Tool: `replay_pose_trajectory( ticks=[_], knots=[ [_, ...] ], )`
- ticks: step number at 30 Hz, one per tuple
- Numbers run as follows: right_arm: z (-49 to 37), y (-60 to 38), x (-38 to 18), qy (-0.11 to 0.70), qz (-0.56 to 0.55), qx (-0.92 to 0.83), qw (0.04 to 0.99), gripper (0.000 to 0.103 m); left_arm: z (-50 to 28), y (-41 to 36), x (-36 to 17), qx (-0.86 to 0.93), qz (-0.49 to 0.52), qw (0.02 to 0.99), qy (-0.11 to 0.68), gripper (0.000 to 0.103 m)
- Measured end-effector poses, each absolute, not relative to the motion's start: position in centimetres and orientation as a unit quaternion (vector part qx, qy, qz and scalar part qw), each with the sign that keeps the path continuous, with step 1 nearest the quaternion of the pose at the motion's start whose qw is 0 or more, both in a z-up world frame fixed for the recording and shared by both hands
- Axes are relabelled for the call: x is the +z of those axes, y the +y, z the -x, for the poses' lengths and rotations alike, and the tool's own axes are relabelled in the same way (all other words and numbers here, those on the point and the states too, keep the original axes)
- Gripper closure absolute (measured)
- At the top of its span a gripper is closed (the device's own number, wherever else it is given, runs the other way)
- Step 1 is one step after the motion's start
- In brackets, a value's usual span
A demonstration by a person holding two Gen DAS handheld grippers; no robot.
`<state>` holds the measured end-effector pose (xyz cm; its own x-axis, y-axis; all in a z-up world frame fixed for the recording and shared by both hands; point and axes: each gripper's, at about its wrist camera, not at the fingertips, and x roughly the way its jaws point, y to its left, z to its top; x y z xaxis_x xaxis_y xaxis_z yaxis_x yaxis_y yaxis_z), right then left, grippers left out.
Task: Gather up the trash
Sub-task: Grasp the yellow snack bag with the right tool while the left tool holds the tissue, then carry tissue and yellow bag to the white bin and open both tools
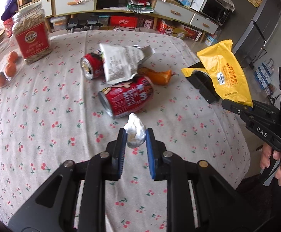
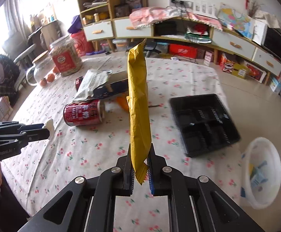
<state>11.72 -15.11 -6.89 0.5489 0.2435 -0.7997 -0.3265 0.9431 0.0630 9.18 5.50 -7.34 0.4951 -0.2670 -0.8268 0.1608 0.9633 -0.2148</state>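
A: Obs. L gripper [image 1: 135, 138] clenched on a white tissue wad [image 1: 135, 135], lifted clear of the cherry-print tablecloth [image 1: 43, 116]. R gripper [image 2: 140, 166] clenched on the low end of a yellow snack wrapper [image 2: 138, 106], which stands up almost vertical above the jaws. Both loads off the table.

B: Bin?

A: White bin w/ liner [image 2: 262, 174], off the table's R edge, low on the floor, some scraps already inside. R gripper is much nearer to it than L.

B: Judgement on step in hand: carry + drop. How to do it well?

A: R first. Wrapper is tall and held only by its tail, so it may flop or swing; move slow, tip it over the rim, let go only once most of it hangs inside the liner. Pass above the black tray [image 2: 204, 119], which lies between wrapper and bin.

B: L?

A: Tissue is light, grip is near the fingertips. Keep squeeze steady, no jerks. L must cross the whole table; wait till R is out of the way, avoid crossing tools.

B: Left on table?

A: Two red cans [image 1: 127, 98] on their sides, a torn grey-white packet [image 1: 119, 63] lying over them, orange peel [image 1: 157, 75] beside. Nut jar [image 1: 32, 38] and mandarins [image 1: 7, 71] at far L, prob. not trash. Task roughly early-mid.
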Motion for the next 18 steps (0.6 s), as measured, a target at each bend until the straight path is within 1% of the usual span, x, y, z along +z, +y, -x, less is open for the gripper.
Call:
replay_pose_trajectory(
  ticks=[9, 18],
  knots=[
    [-9.5, -22.4, -5.2, 0.433, 0.009, 0.112, 0.895, 0.091, -9.7, 0.2, -6.4, -0.159, 0.033, 0.864, 0.477, 0.081],
    [-7.0, -32.9, -5.2, 0.442, -0.044, 0.029, 0.895, 0.091, -10.6, -7.0, -6.4, -0.21, 0.025, 0.85, 0.482, 0.081]
  ],
)
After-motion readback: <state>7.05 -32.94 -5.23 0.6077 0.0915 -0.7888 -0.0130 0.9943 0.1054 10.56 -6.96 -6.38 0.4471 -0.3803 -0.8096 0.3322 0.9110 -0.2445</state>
